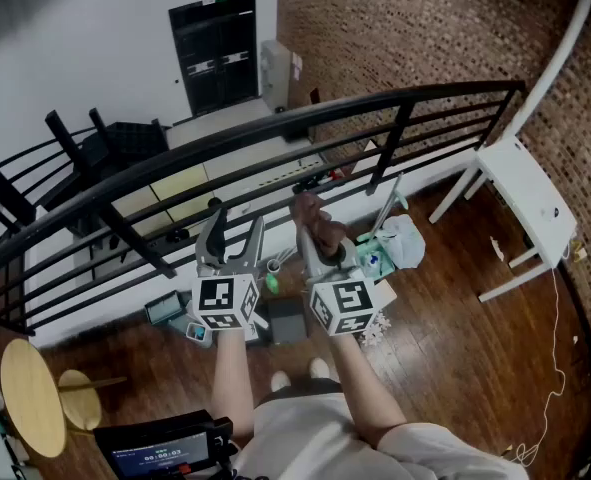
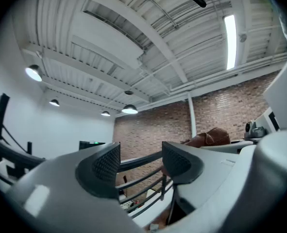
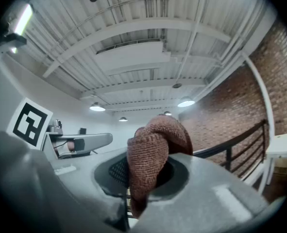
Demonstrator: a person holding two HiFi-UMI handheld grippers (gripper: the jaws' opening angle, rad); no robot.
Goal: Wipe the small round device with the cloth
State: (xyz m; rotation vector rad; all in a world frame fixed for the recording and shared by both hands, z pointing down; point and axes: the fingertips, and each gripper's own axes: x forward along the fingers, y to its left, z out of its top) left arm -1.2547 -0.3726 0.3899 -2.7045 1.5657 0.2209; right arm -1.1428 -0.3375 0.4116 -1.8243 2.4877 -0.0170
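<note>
A brownish-red cloth (image 1: 315, 218) is bunched in my right gripper (image 1: 313, 233), whose jaws are shut on it. In the right gripper view the cloth (image 3: 150, 152) fills the gap between the pads and bulges above them. My left gripper (image 1: 235, 233) is held up beside it, at the same height. Its pads (image 2: 104, 164) stand slightly apart with nothing between them, and only the railing shows through the gap. The cloth (image 2: 212, 136) also shows at the right of the left gripper view. No small round device can be made out in any view.
A black metal railing (image 1: 275, 133) curves across just beyond both grippers, with a lower level behind it. A white table (image 1: 525, 193) stands at the right by the brick wall (image 1: 425, 28). A round wooden table (image 1: 30, 398) is at the lower left.
</note>
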